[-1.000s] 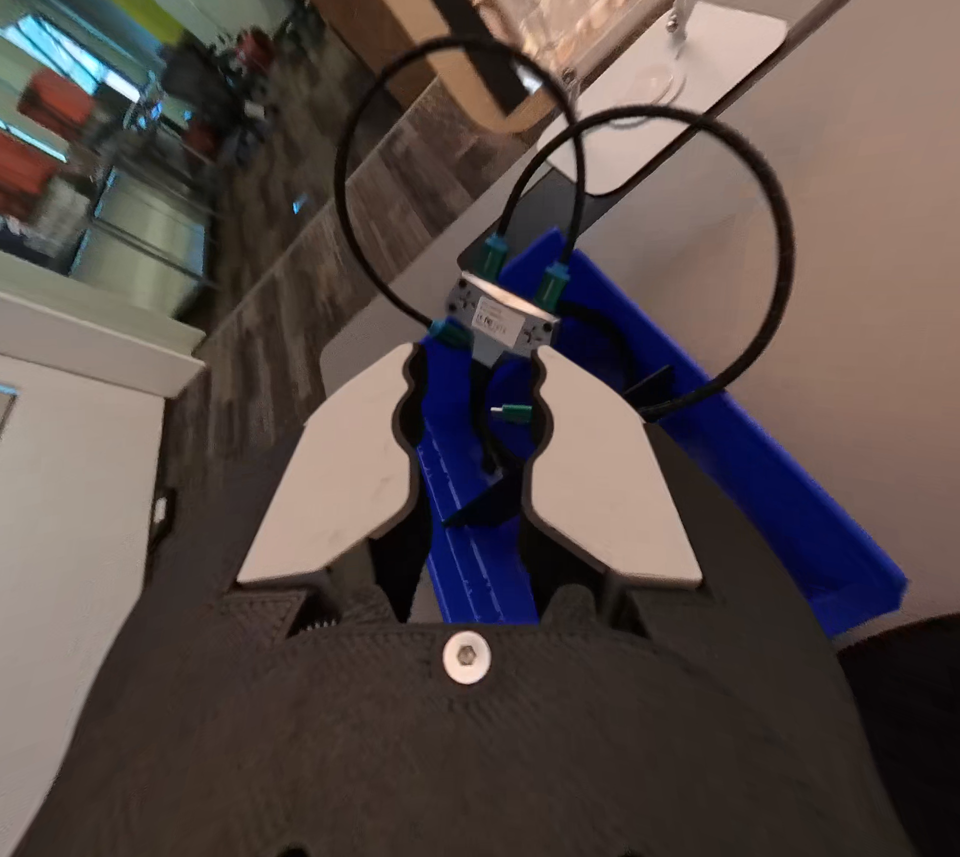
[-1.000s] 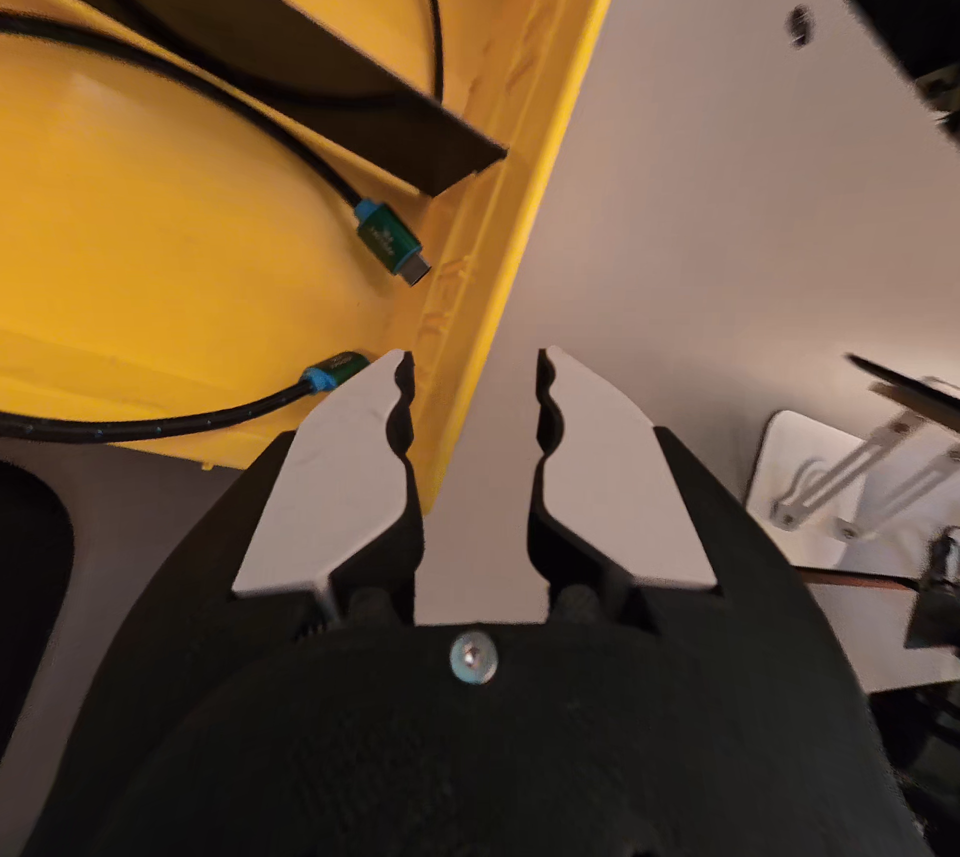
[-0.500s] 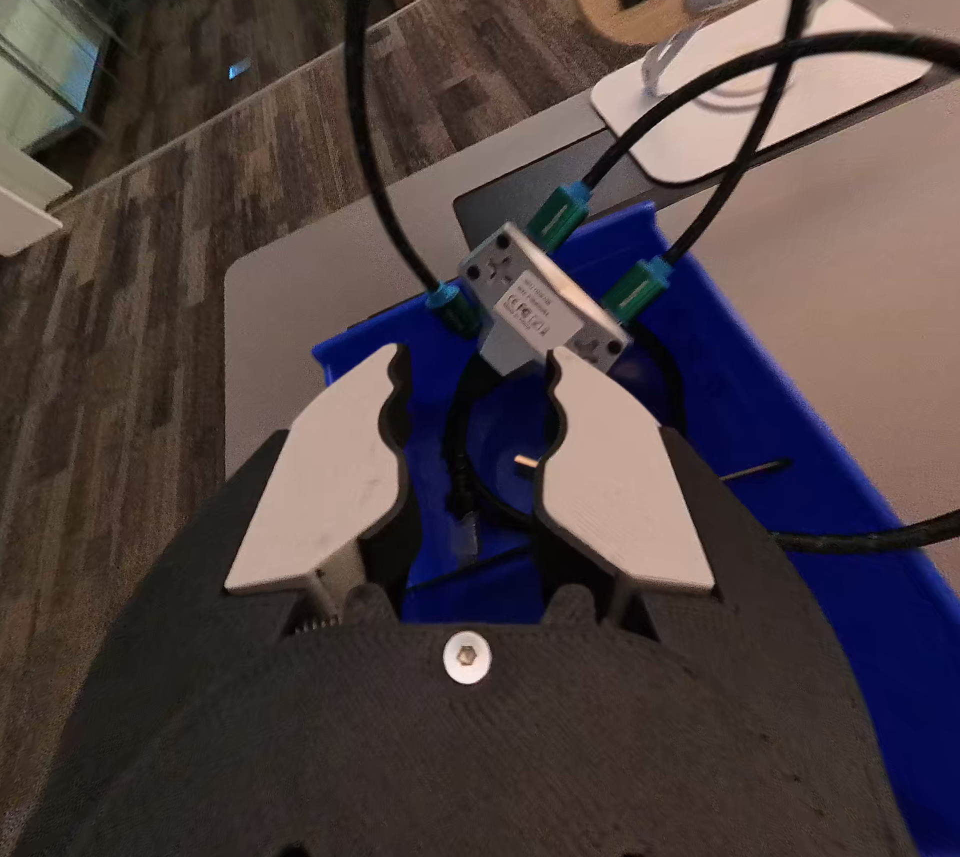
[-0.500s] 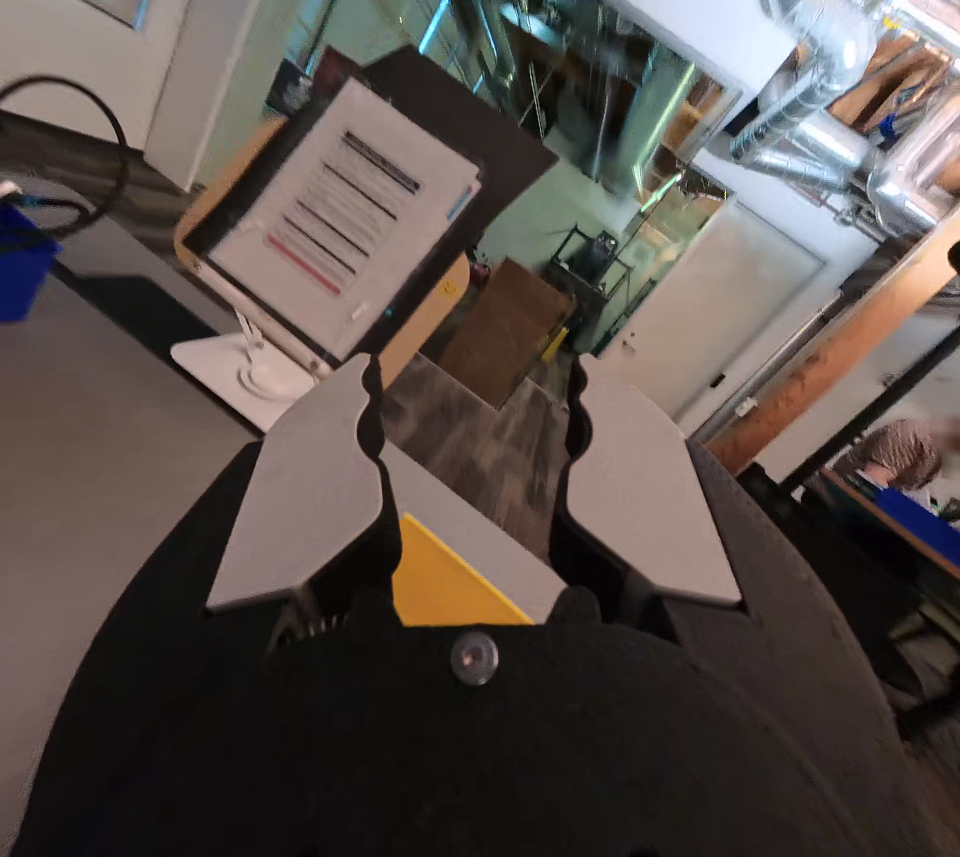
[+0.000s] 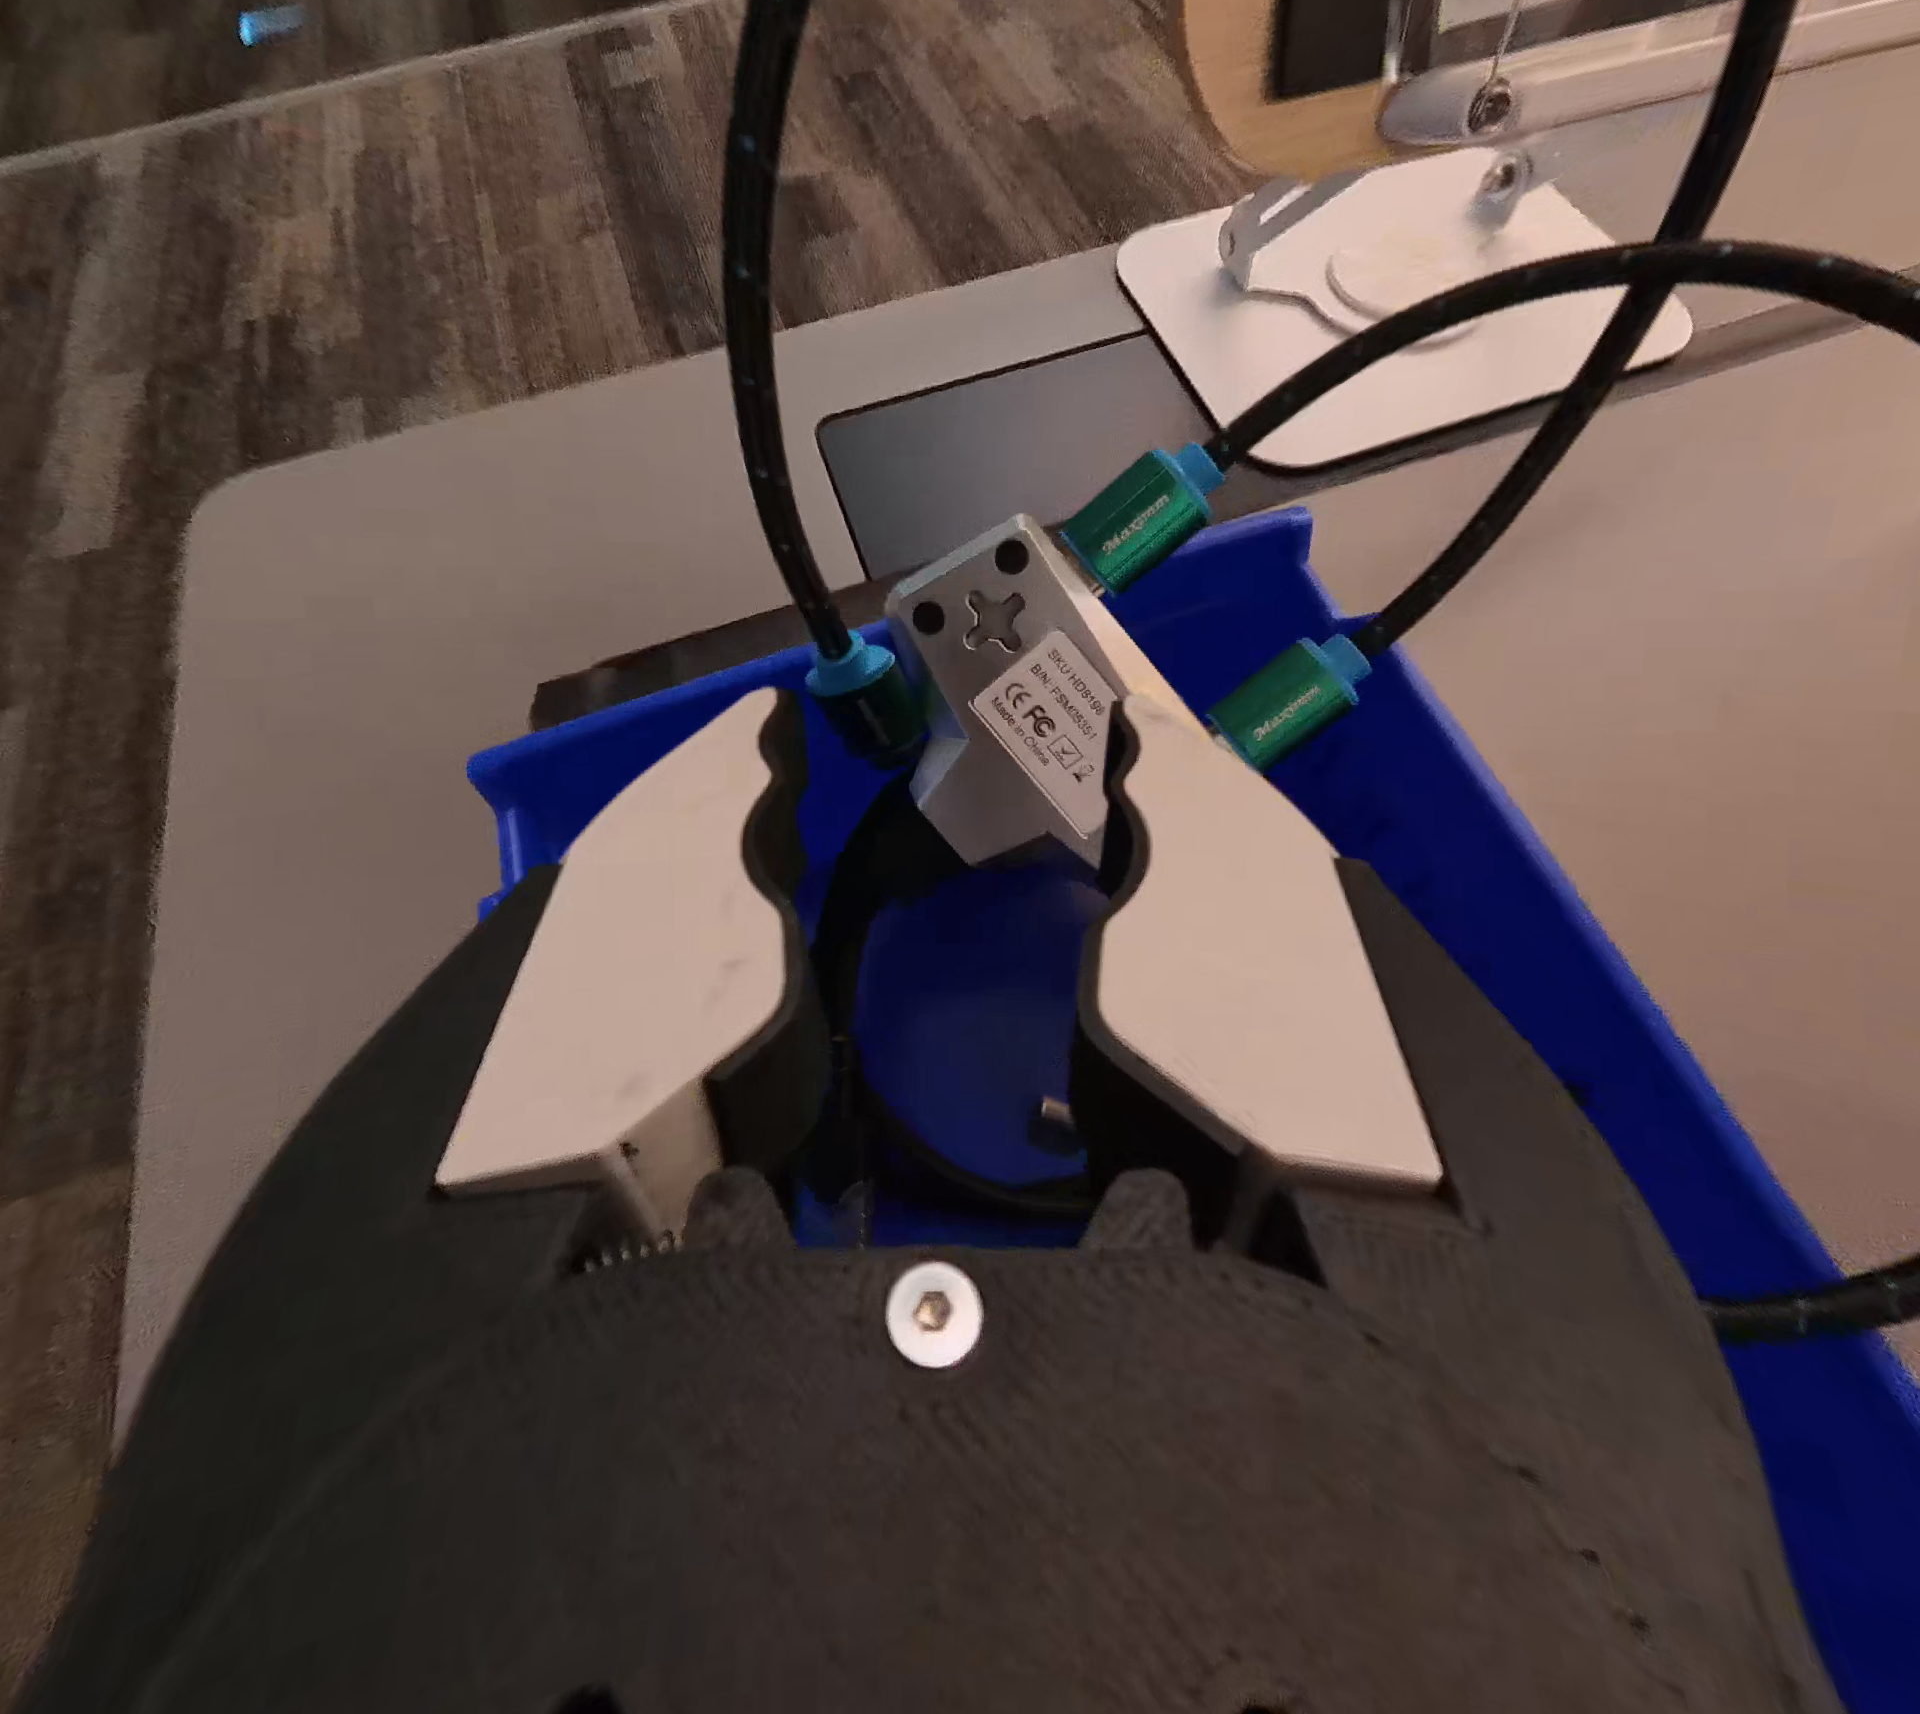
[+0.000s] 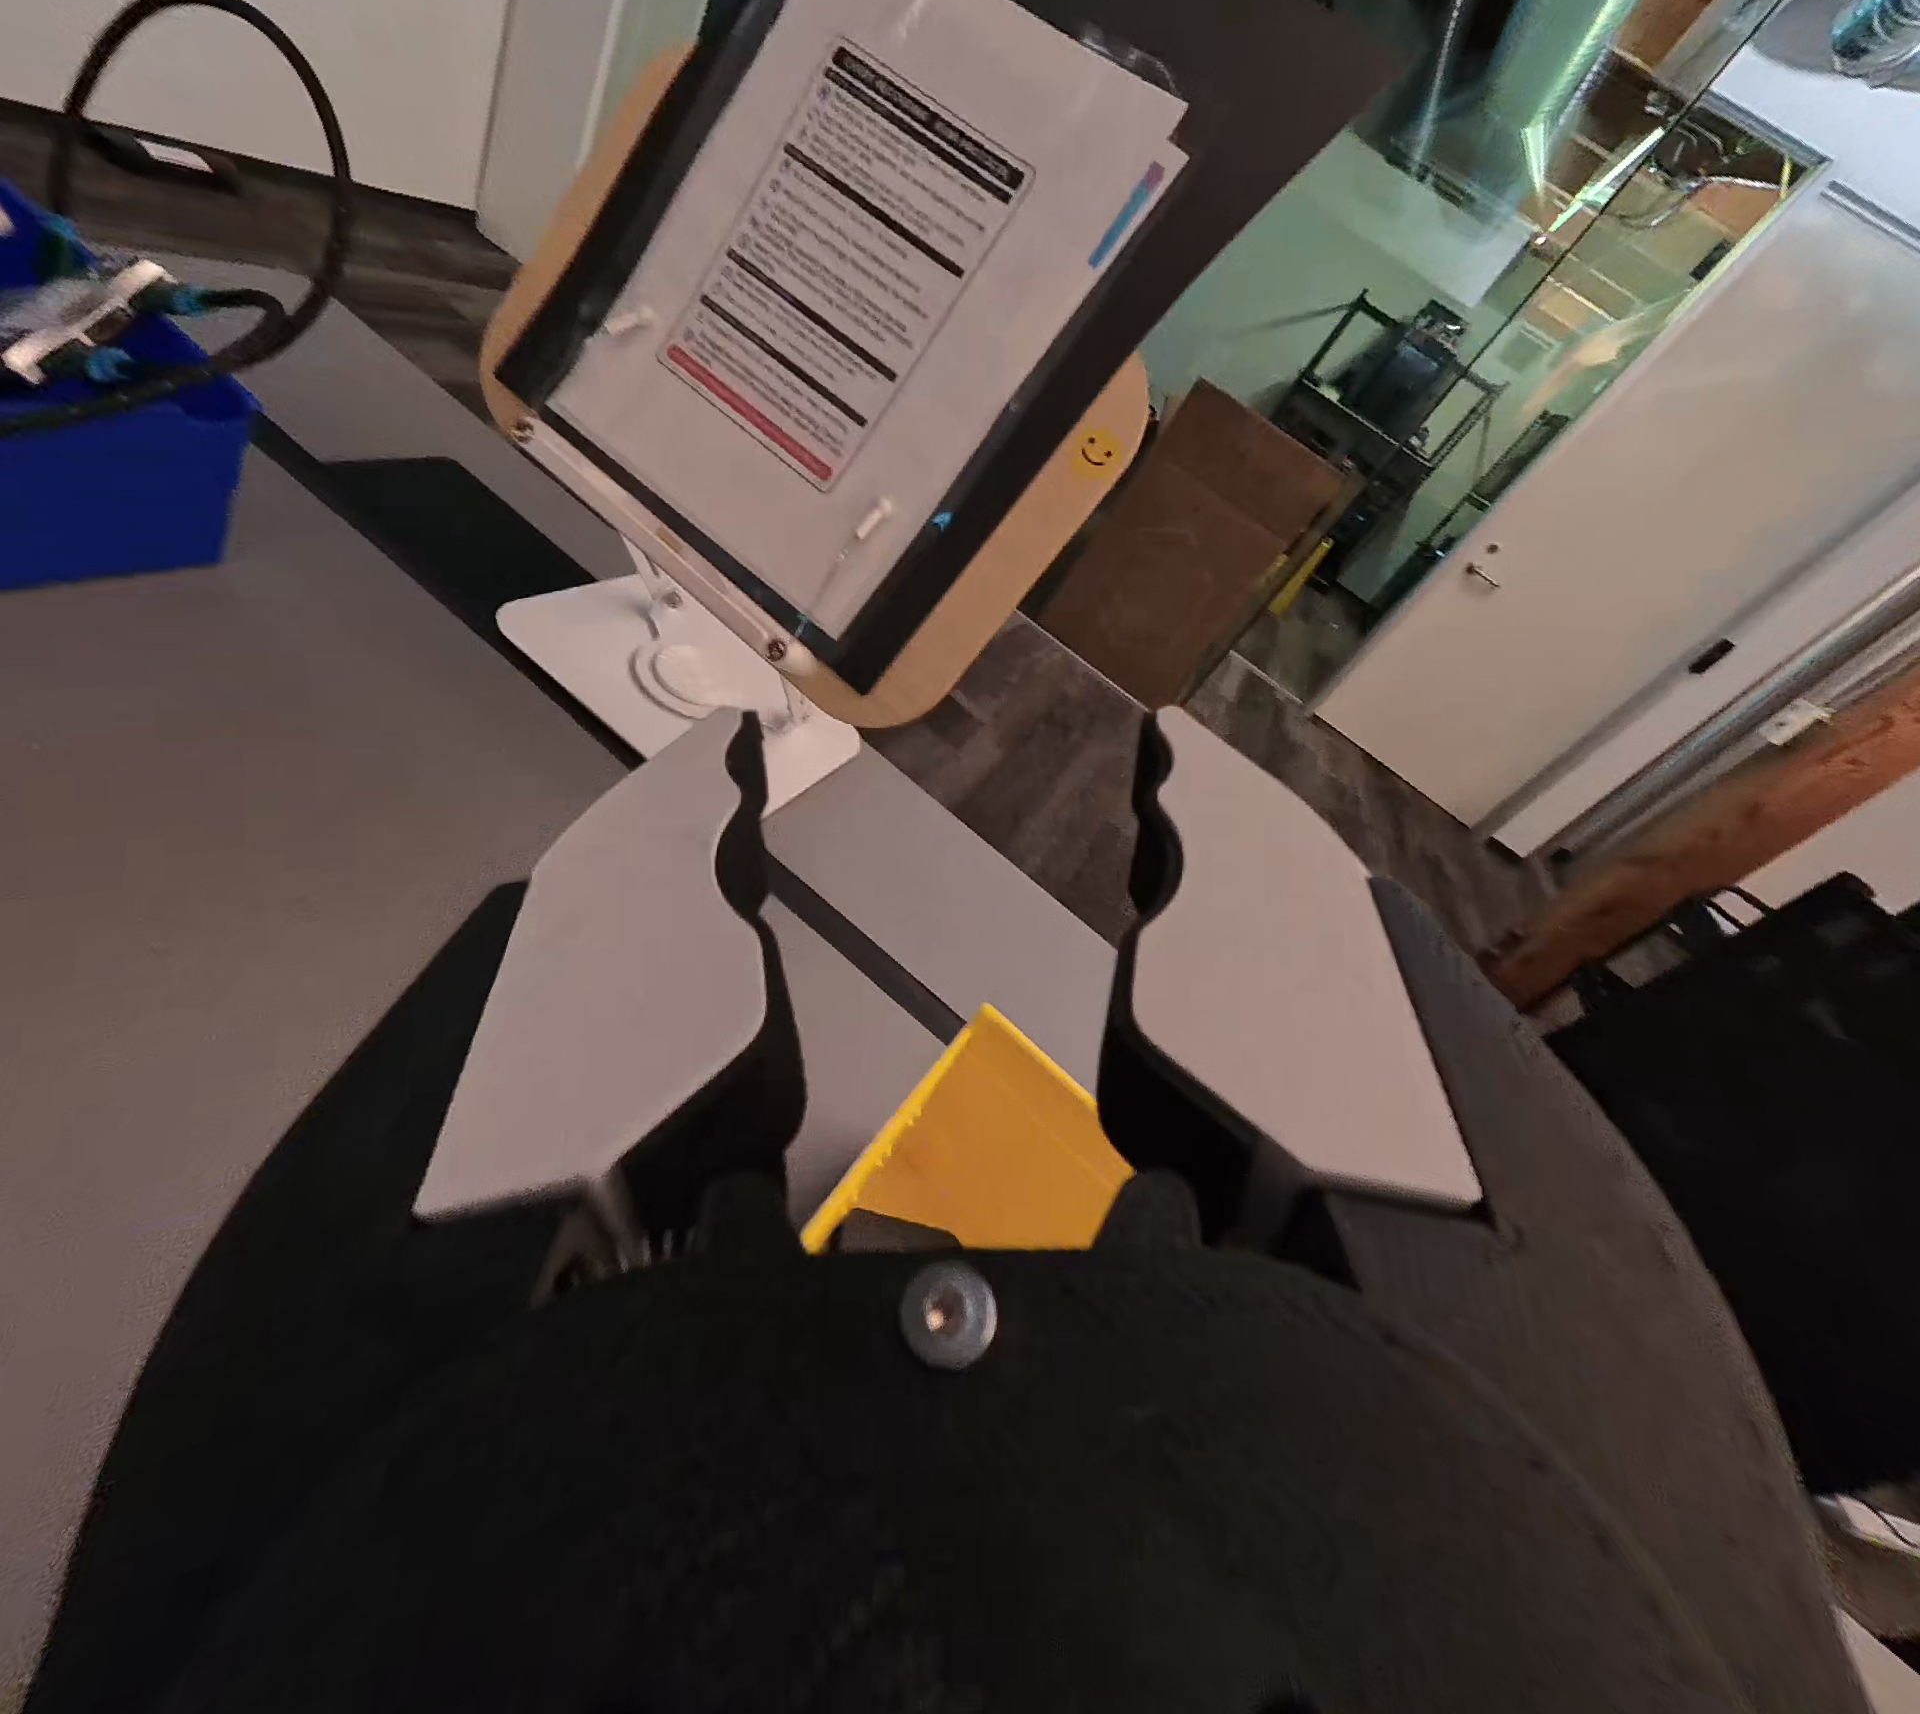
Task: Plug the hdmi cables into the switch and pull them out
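Partly hidden is the near end of the silver switch [image 5: 1000, 700], which is covered on its right edge by the right finger [image 5: 1226, 916] of the left gripper [image 5: 951, 734]. Whether the switch is actually pinched cannot be told: the jaws are spread, and only the right finger is seen touching it, while a gap is left to the left finger. The switch is located over the far end of the blue bin [image 5: 1475, 895], with its labelled face turned up. Its long axis is tilted, running from the upper left down toward the lower right.

Three green plugs are seated in the switch: one [image 5: 1132, 526] and a second [image 5: 1283, 714] along its right side, pointing up and to the right, and a third [image 5: 868, 703] on its left side. Their black braided cables [image 5: 753, 230] are looped upward and cut off by the frame edge.

The right gripper [image 6: 948, 755] is held with its jaws spread and with nothing between them, above the grey table [image 6: 208, 791]. Only a corner of the yellow bin [image 6: 977, 1145] is visible. The document stand [image 6: 831, 293] is seen beyond.
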`<state>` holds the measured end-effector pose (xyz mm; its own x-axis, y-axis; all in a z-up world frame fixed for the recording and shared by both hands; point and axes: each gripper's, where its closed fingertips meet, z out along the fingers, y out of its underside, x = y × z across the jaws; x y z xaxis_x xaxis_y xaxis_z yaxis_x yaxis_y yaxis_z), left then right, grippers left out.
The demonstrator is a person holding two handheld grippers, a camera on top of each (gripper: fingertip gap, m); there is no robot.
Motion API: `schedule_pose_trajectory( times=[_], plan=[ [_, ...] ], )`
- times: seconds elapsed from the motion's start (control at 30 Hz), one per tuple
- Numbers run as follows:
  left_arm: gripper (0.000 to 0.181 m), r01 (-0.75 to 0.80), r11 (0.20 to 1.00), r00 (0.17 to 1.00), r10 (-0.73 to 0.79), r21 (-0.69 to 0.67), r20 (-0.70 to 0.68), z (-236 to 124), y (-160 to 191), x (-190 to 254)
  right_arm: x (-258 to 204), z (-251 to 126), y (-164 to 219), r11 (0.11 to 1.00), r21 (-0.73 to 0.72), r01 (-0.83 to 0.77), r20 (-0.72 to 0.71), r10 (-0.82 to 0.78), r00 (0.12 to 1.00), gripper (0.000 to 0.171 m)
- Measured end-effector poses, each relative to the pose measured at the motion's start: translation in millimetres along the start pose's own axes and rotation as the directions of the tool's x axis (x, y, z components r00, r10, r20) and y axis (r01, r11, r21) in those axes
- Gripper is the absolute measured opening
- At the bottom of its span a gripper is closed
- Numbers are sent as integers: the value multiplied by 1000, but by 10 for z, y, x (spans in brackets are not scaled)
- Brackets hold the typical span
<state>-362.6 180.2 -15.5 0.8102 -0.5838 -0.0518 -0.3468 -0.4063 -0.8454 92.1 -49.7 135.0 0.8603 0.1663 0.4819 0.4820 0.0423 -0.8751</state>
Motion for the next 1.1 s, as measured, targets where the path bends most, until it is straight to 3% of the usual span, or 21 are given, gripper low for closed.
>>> schedule_pose_trajectory(
  times=[0.2,0.4,0.53,0.63,0.8,0.97,1.1],
  plan=[
    [45,70,996,995,-74,-53,-63,-85,-164,272,93,-74,-28,998,36,-41,-11,42,999,68],
    [40,172,954,985,-160,-245,67,188,213,153,128,-110,39,999,18,-46,-12,46,999,68],
    [43,185,947,973,-215,-261,-89,229,250,281,157,-113,158,999,-36,-21,-20,20,1000,68],
    [45,93,976,979,-125,-199,-159,142,178,259,156,-95,209,999,-52,-13,-14,12,1000,68],
    [52,-98,960,995,102,-263,2,96,296,-132,90,-30,285,996,-85,13,11,-13,1000,68],
    [56,-205,928,970,151,-311,-189,273,463,75,-7,53,336,993,-116,32,37,-28,999,69],
    [67,-256,914,960,203,-315,-193,271,468,24,-229,128,274,995,-90,37,125,-26,992,68]
  ],
)
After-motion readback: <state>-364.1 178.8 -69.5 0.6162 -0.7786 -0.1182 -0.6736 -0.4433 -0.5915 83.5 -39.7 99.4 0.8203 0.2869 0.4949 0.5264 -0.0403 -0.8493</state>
